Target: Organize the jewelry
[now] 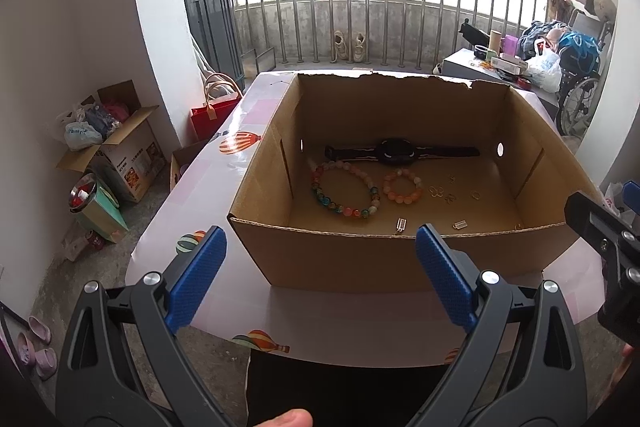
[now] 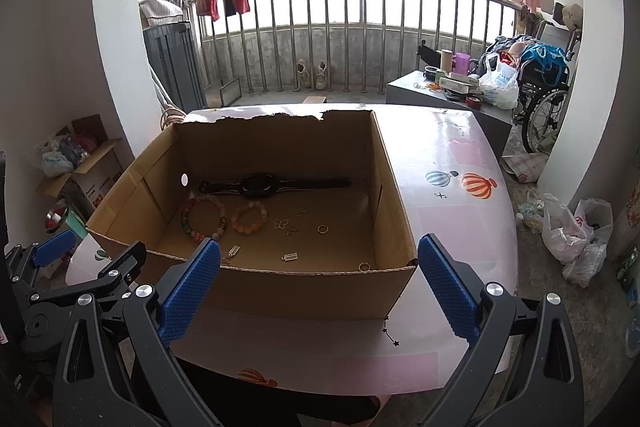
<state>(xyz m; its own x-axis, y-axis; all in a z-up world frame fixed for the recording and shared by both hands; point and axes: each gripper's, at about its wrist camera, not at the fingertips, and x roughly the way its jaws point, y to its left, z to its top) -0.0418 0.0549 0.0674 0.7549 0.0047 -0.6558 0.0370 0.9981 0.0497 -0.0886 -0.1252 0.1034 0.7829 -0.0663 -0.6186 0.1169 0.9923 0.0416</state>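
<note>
An open cardboard box (image 1: 320,259) (image 2: 304,291) stands on the pink table. Inside lie a black watch (image 1: 394,151) (image 2: 260,185), a multicoloured bead bracelet (image 1: 345,191) (image 2: 204,214), a smaller orange bead bracelet (image 1: 402,186) (image 2: 250,215), a gold ring (image 2: 323,229), and several small metal charms (image 1: 460,225) (image 2: 290,257). My left gripper (image 1: 320,247) hovers open in front of the box's near wall, holding nothing. My right gripper (image 2: 320,259) is also open and empty, held before the box's near right corner.
The pink table (image 2: 448,187) with balloon prints extends right of the box. On the floor to the left sit cardboard boxes (image 1: 120,147) and a red bag (image 1: 210,117). A grey side table (image 2: 440,95), a wheelchair (image 2: 544,107) and plastic bags (image 2: 576,231) are on the right.
</note>
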